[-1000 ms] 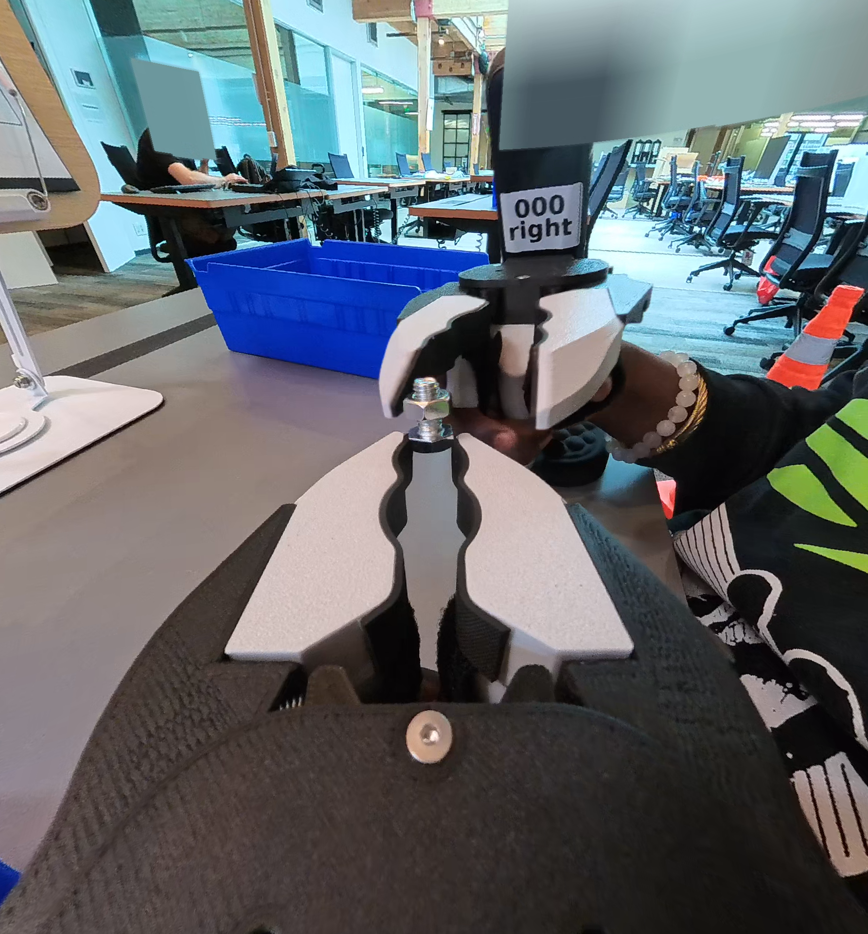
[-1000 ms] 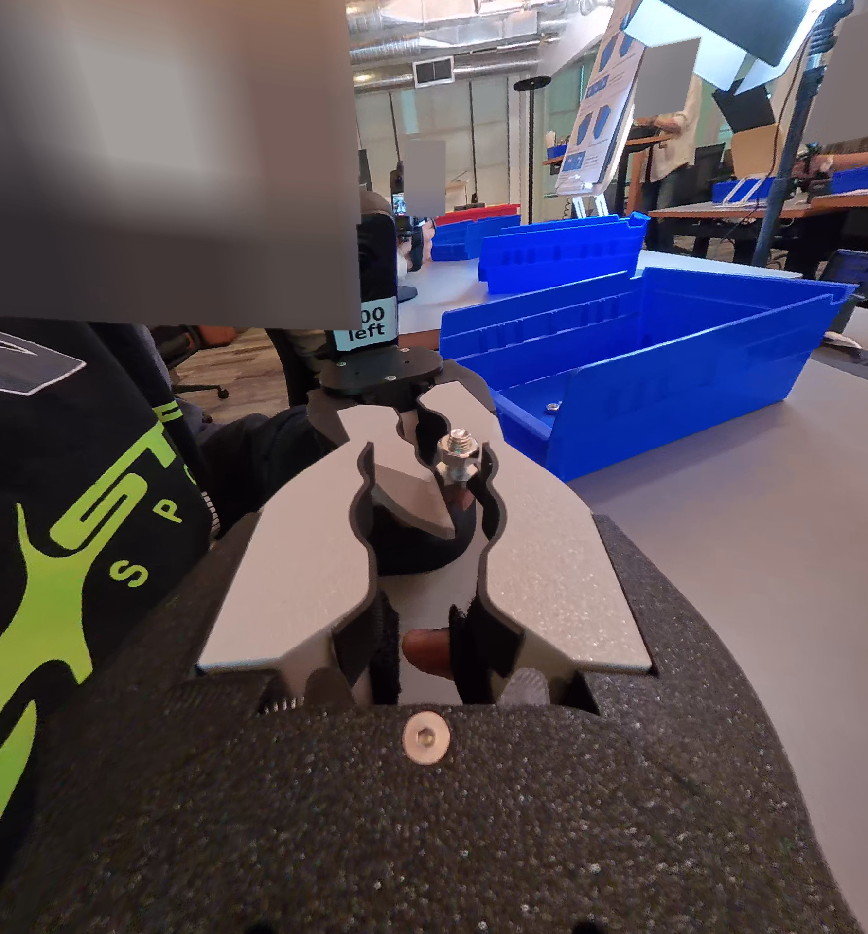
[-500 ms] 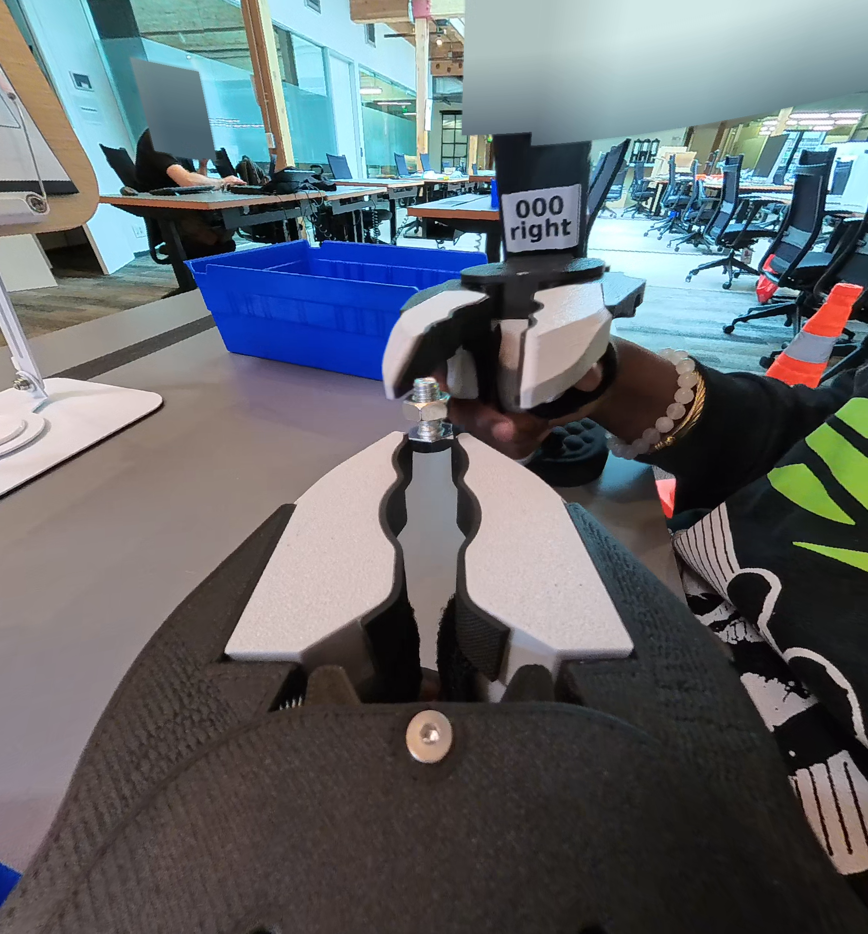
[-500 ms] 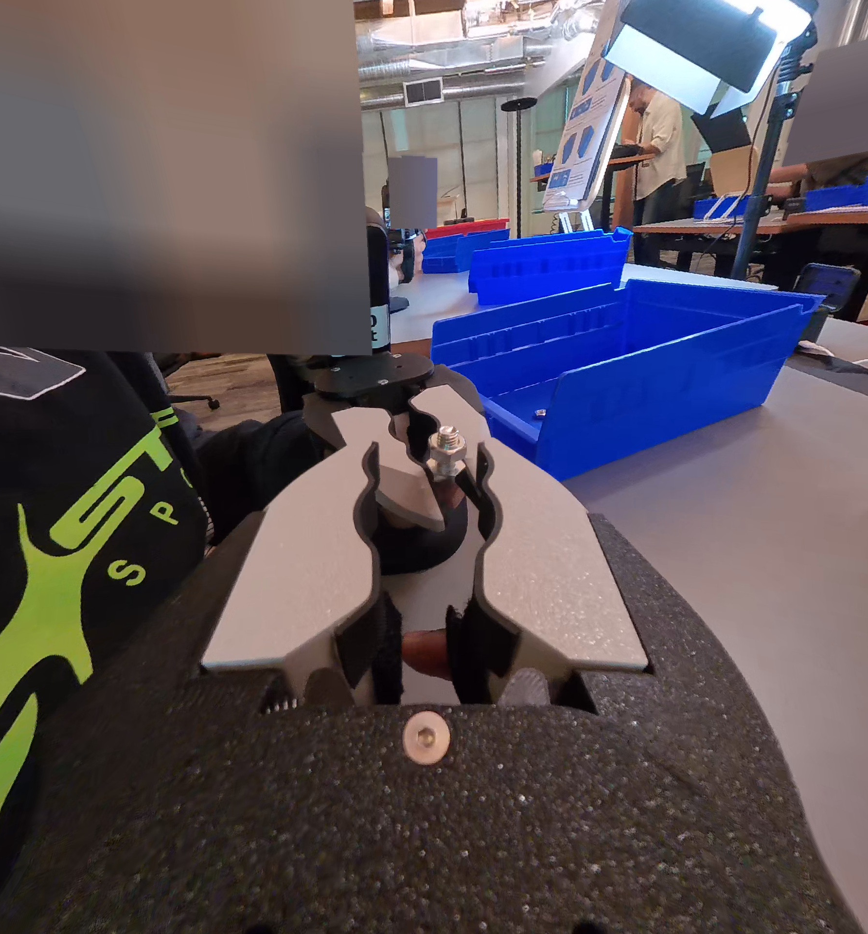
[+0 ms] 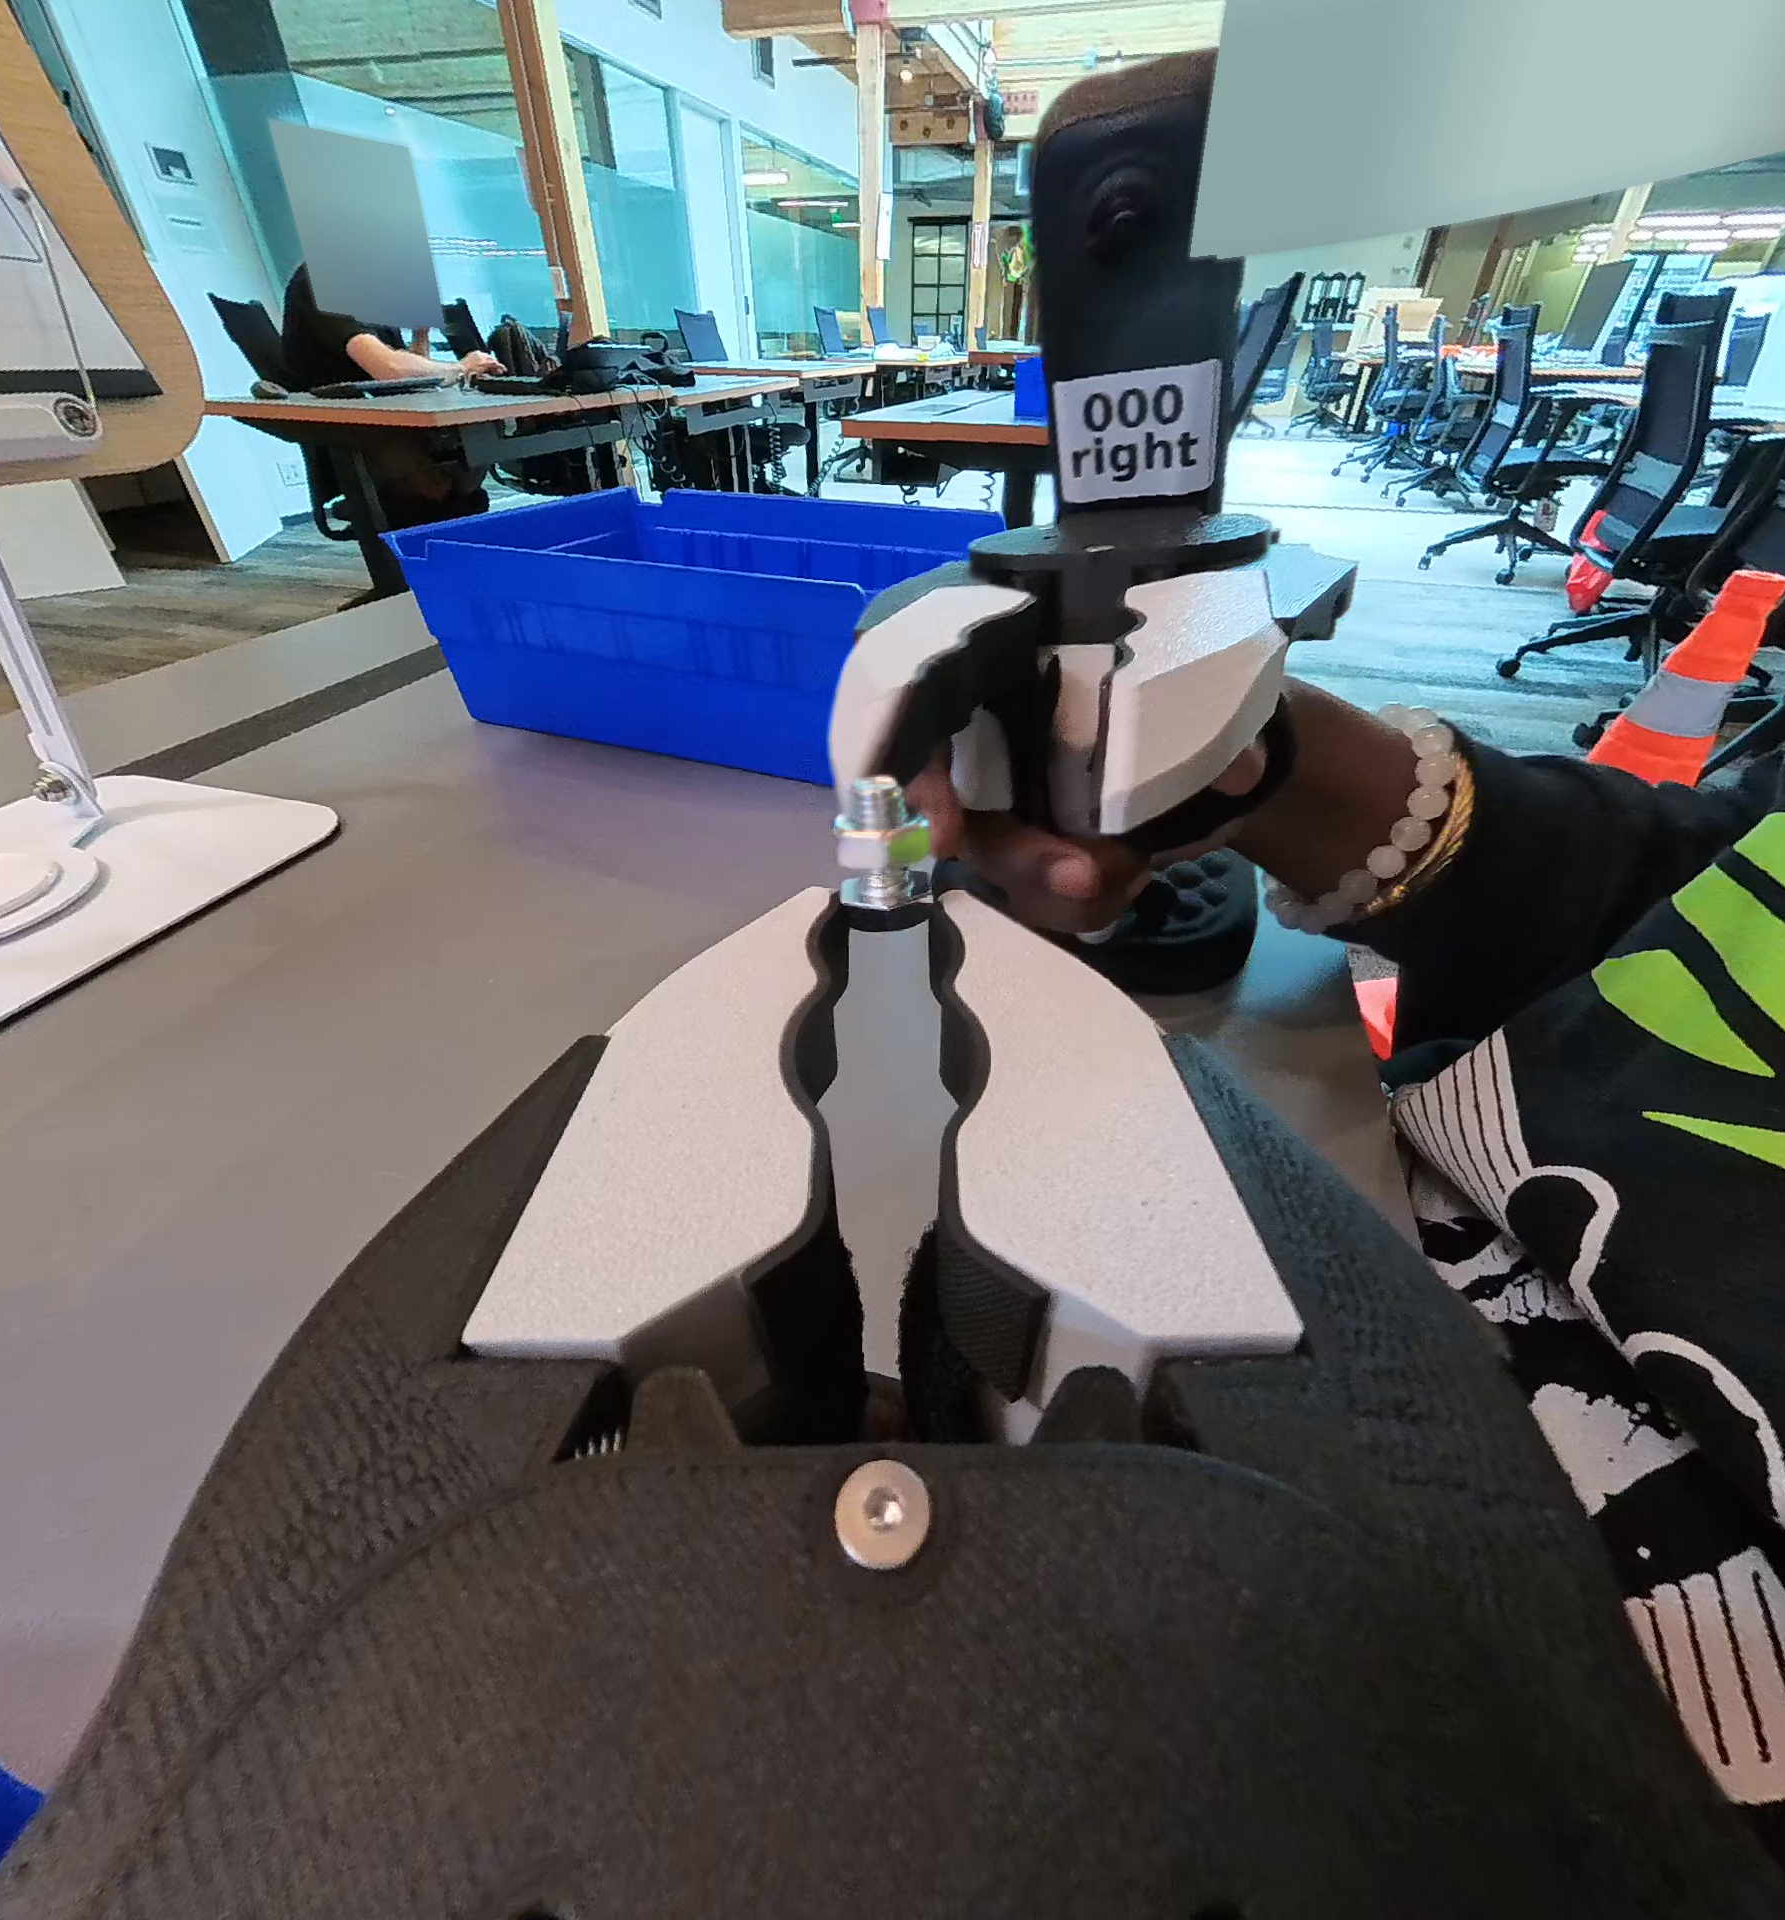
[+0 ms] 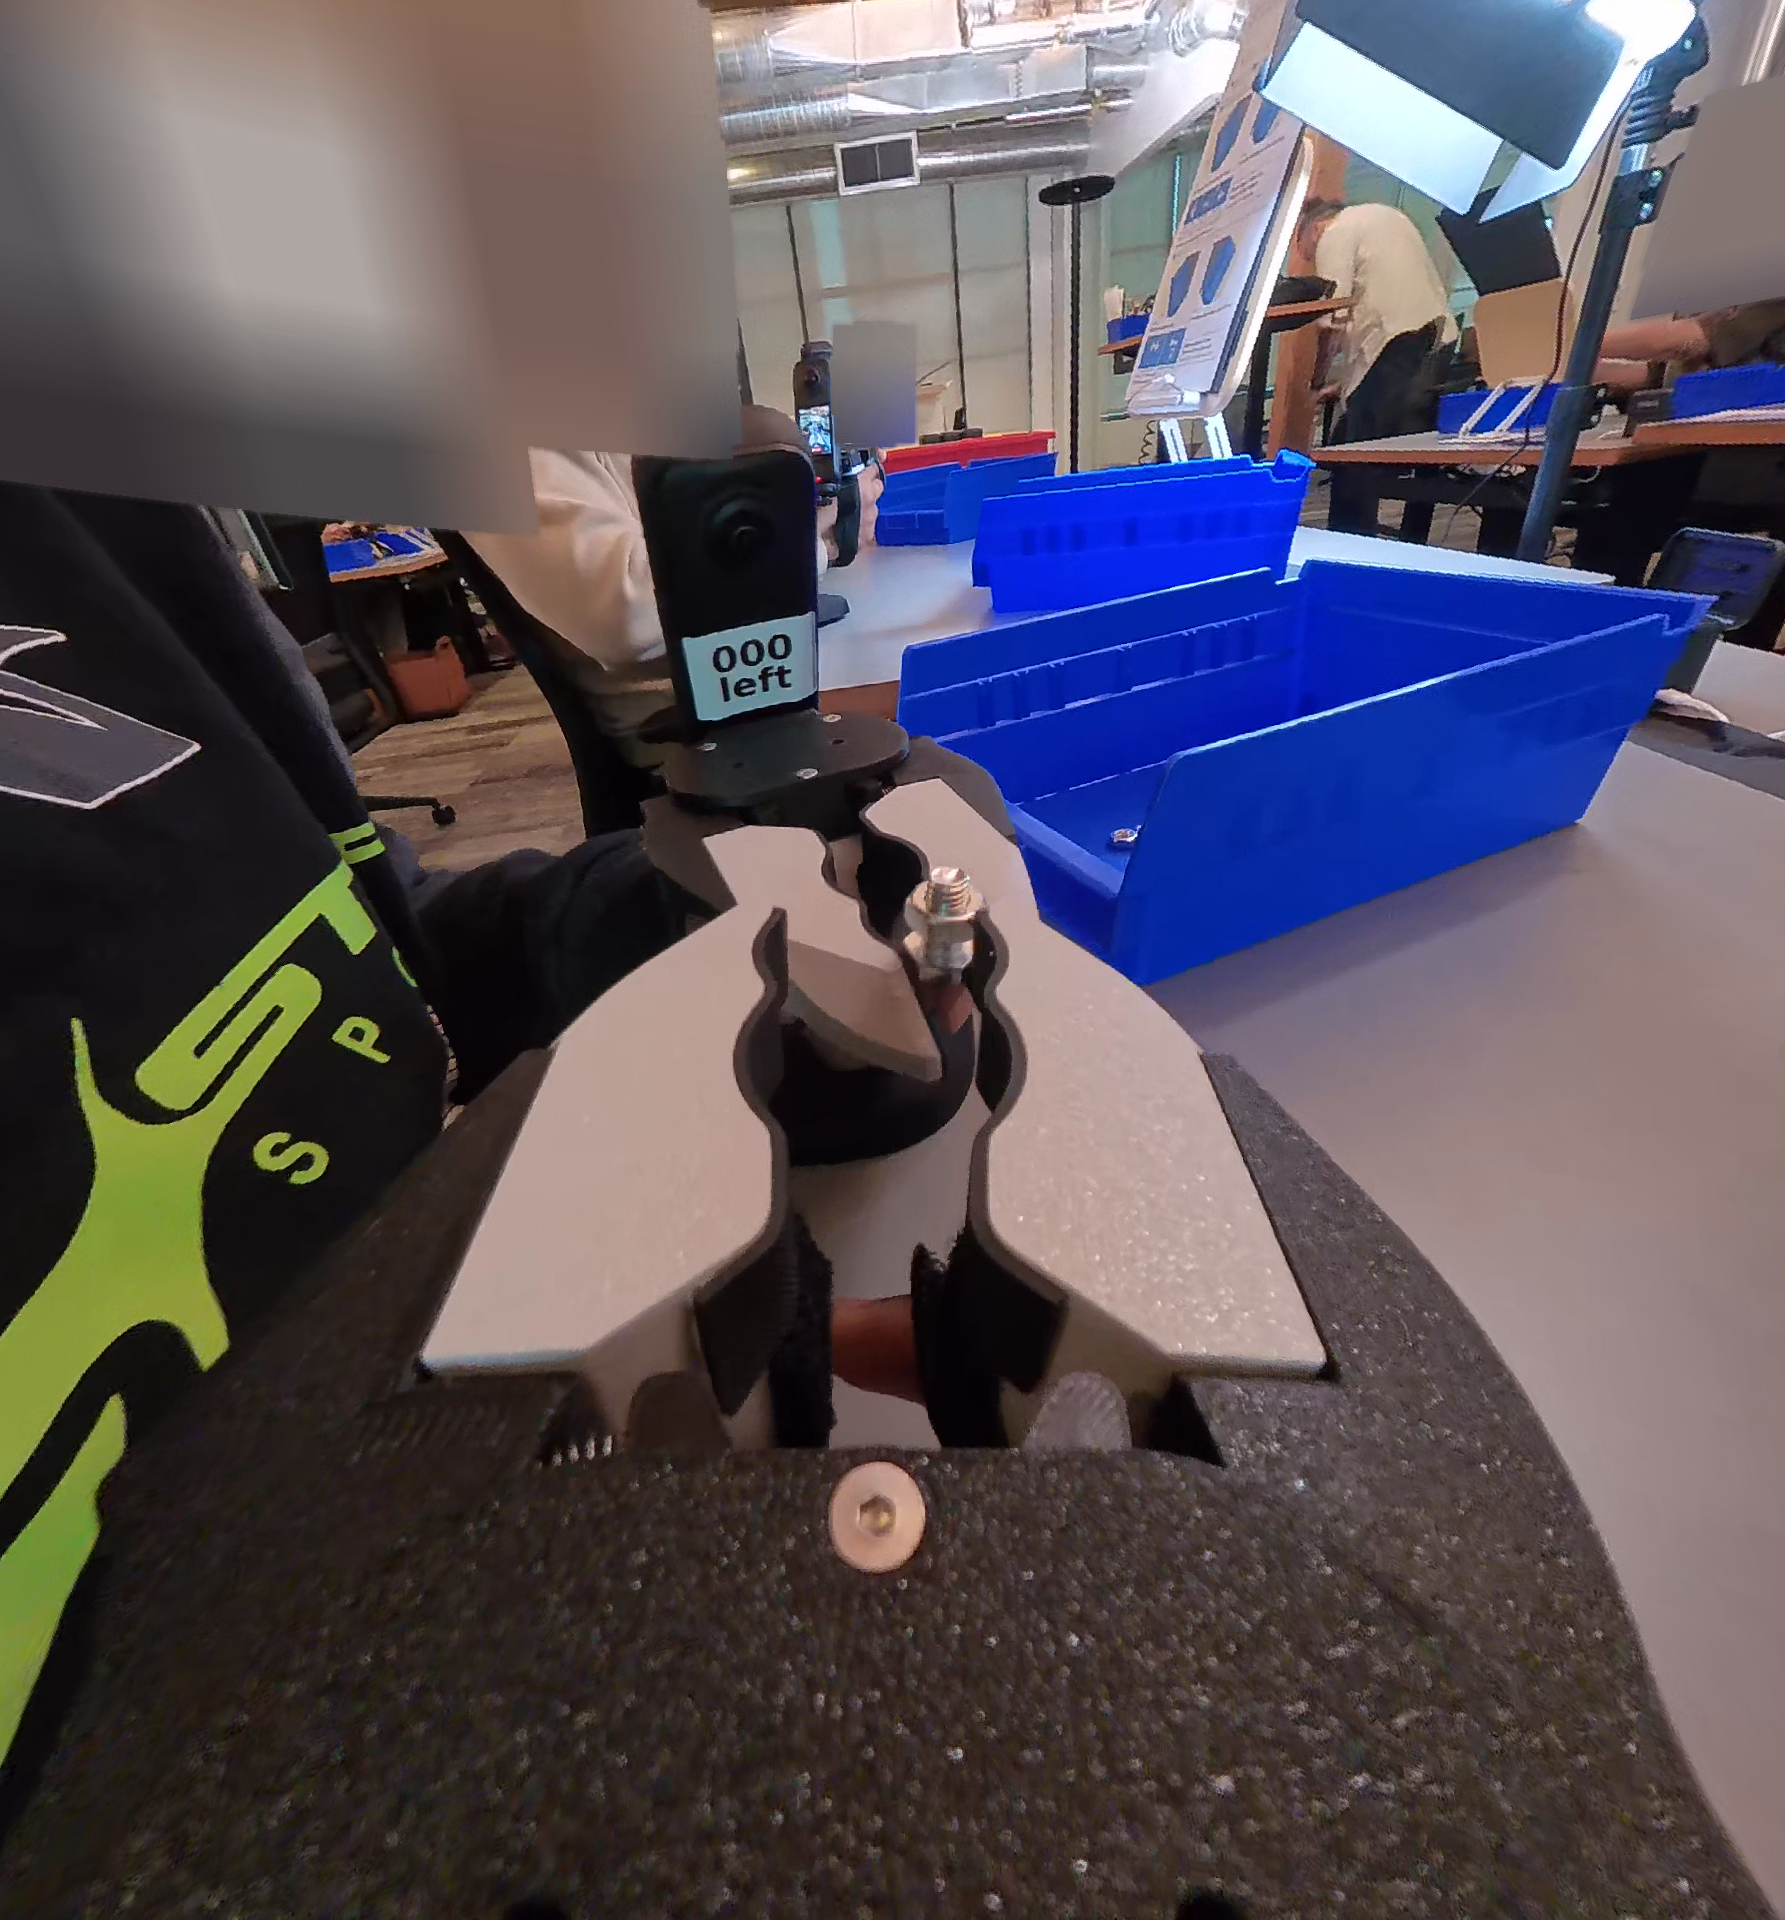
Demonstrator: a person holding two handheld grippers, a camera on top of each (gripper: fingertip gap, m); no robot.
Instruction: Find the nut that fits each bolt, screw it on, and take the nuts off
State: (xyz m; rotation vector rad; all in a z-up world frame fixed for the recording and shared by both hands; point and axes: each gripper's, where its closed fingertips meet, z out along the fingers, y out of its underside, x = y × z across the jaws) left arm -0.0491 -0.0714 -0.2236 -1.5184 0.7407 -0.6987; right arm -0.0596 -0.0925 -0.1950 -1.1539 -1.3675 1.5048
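The left hand-held gripper (image 5: 883,904) is closed narrow on the head of a bolt (image 5: 875,805), pinching it at the very fingertips so the threaded shank stands upright and clear above them. I judge that this grip is chosen to keep the bolt from turning while leaving the whole thread free to work on. A nut (image 5: 880,840) sits partway down the thread, a little above the head, with bare thread showing over it.

The right hand-held gripper (image 6: 903,940) faces the left one from just beyond the bolt. In its own view the bolt and nut appear between its fingertips, against the right finger. In the left wrist view one of its fingers (image 5: 893,707) hangs just above and beside the bolt tip; its jaws stand narrow, but I cannot tell whether they actually bite on the nut.

The pair is held up off the grey table (image 5: 244,1039), which gives the right wrist room to twist. Ahead of the left hand-held gripper lies a blue bin (image 5: 659,623); the right wrist view shows a loose nut (image 6: 1123,834) on its floor, likely other hardware for the task.
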